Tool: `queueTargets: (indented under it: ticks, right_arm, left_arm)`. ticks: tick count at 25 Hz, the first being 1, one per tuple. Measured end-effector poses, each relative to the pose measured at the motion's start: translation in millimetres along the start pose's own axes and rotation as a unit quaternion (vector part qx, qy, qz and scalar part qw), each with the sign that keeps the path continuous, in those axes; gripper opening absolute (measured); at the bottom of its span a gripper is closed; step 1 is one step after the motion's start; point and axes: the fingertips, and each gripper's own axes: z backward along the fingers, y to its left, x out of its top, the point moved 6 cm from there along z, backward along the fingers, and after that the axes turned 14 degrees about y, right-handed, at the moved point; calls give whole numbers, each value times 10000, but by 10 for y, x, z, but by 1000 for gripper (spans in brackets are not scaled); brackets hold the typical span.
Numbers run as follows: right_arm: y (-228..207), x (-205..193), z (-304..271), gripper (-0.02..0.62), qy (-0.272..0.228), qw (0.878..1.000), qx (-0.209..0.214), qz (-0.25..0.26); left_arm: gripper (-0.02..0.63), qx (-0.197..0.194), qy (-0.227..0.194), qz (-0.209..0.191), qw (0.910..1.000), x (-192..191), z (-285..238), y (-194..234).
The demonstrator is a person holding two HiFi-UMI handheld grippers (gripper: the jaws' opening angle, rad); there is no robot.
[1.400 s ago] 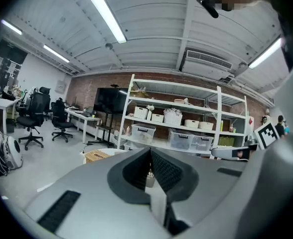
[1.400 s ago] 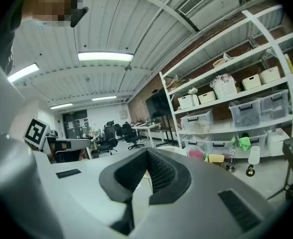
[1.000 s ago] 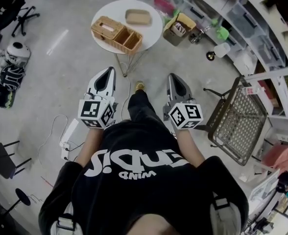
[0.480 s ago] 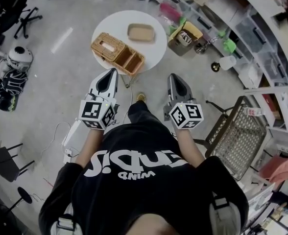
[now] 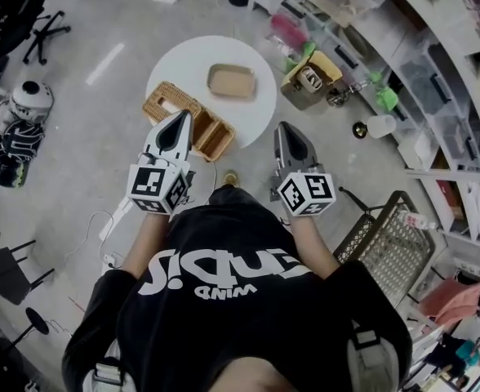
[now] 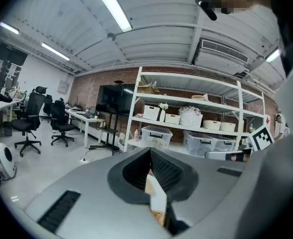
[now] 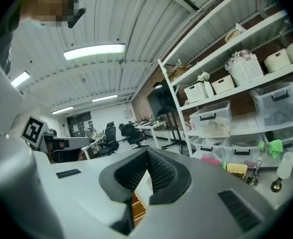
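Left gripper (image 5: pixel 180 117) and right gripper (image 5: pixel 282 127) were held level ahead of the chest, jaws closed to a point, nothing between them. Left tip overlapped the basket (image 5: pixel 211 134) on the table (image 5: pixel 183 62). Being level, both cameras faced shelves (image 6: pixel 196 99), not the tabletop.

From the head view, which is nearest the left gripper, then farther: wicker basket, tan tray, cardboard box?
1. Wicker basket, by the left gripper tip.
2. Tan tray, mid-table, beyond it.
3. Cardboard box, on the floor, right of the table.
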Motion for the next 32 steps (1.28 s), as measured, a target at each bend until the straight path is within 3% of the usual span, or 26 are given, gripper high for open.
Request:
queueTargets:
  ticks: [11, 26, 32]
  right_arm:
    - [-147, 357, -332, -2, -136, 9998, 145, 54]
    - [142, 257, -503, -2, -229, 9988, -422, -71]
    - [146, 205, -571, 100, -155, 9986, -435, -255]
  left_arm:
    - [-2, -1, -91, -6, 10000, 236, -318, 194]
    - [-2, -666, 127, -274, 9973, 288, -430, 444]
    - [-2, -806, 202, -313, 9961, 276, -485, 497]
